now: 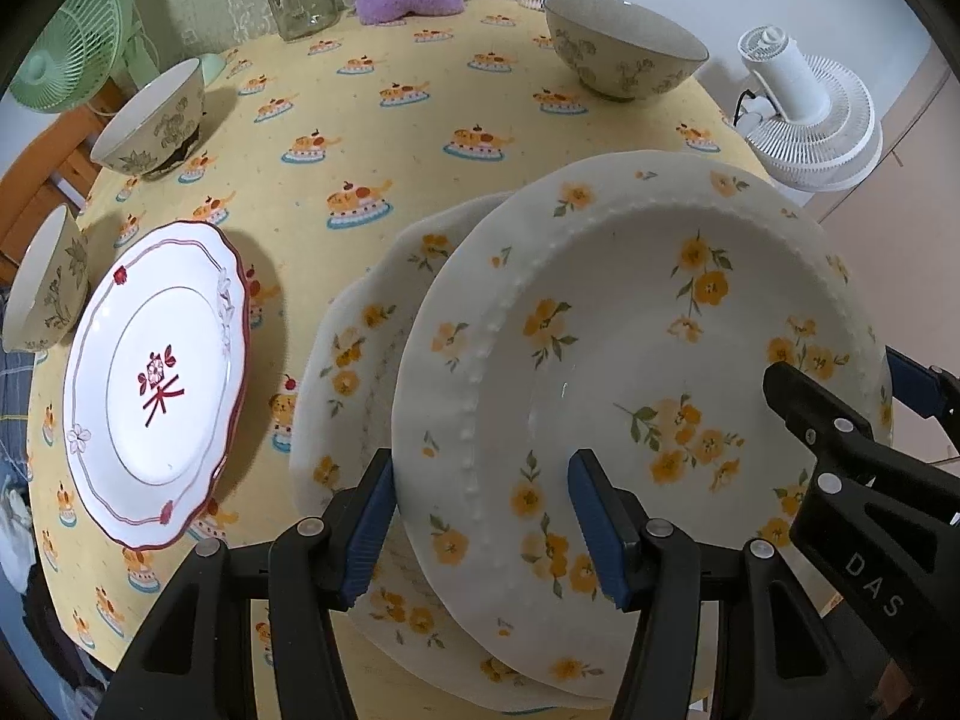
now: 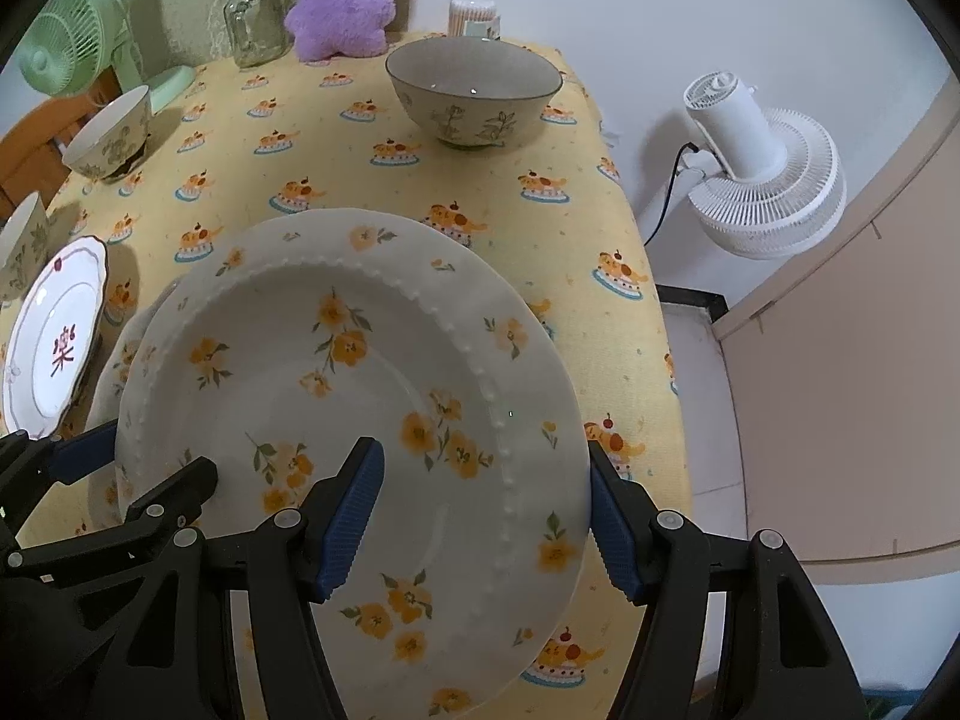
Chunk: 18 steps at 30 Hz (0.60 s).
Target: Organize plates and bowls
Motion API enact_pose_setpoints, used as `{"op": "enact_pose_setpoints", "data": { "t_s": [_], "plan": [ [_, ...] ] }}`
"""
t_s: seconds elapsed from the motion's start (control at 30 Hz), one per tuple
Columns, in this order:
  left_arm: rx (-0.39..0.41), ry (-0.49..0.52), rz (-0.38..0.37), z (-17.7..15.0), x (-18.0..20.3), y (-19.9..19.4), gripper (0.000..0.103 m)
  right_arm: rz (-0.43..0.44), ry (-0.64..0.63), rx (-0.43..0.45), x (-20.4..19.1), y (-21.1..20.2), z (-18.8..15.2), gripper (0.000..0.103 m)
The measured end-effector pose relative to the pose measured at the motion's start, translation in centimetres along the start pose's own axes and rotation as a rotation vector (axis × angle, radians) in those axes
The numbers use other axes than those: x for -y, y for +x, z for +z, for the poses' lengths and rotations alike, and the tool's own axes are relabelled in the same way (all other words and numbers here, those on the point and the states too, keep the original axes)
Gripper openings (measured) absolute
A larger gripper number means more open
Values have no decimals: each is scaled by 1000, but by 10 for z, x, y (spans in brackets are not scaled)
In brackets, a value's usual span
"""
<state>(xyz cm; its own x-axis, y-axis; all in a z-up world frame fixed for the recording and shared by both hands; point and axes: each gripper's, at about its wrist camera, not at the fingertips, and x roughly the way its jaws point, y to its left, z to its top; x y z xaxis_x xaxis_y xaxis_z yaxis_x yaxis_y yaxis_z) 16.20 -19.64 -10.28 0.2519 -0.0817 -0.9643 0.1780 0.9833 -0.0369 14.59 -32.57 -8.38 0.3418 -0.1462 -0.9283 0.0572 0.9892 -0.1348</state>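
Hanging between the two grippers, the top plate point(image 1: 630, 330), cream with yellow flowers, is gripped at opposite rims. The left gripper point(image 1: 480, 468) stands about half open across the plate's left rim: one blue pad sits outside and under the edge, the other rests inside the well. It reads as a clamp on the sloped wall, not a loose straddle. The right gripper point(image 2: 483, 450) does the same on the right rim, a little wider, with its outer pad against the edge and its inner pad on the flowered face. Both point steeply down.

The relation that matters is where the lower plate point(image 1: 354, 360) lies. It has the same pattern and rests on the table point(image 1: 390, 138) under the held plate, but the two are not centred. A broad crescent of it shows past the held plate's left edge and along the near side. In the right wrist view only a sliver shows, again on the left. So the target sits below and toward the left gripper's side. Nesting the two would probably need a small shift that way before the held plate settles. Whether the rims already touch cannot be told.

On release, the outer pads look likely to be trapped between the rims, so the jaws would need room to spread.

A red-trimmed plate point(image 1: 156, 360) lies further left, well apart from the pair. Three bowls point(image 1: 624, 48) stand apart toward the far and left edges, not yet stacked.
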Motion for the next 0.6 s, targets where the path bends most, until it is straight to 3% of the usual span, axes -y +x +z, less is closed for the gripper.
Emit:
{"op": "enact_pose_setpoints", "data": {
  "t_s": [0.6],
  "plan": [
    [10,-67,60,-2,-3,5,60,27,-11,-21,-3,13,-1,64]
  ]
}}
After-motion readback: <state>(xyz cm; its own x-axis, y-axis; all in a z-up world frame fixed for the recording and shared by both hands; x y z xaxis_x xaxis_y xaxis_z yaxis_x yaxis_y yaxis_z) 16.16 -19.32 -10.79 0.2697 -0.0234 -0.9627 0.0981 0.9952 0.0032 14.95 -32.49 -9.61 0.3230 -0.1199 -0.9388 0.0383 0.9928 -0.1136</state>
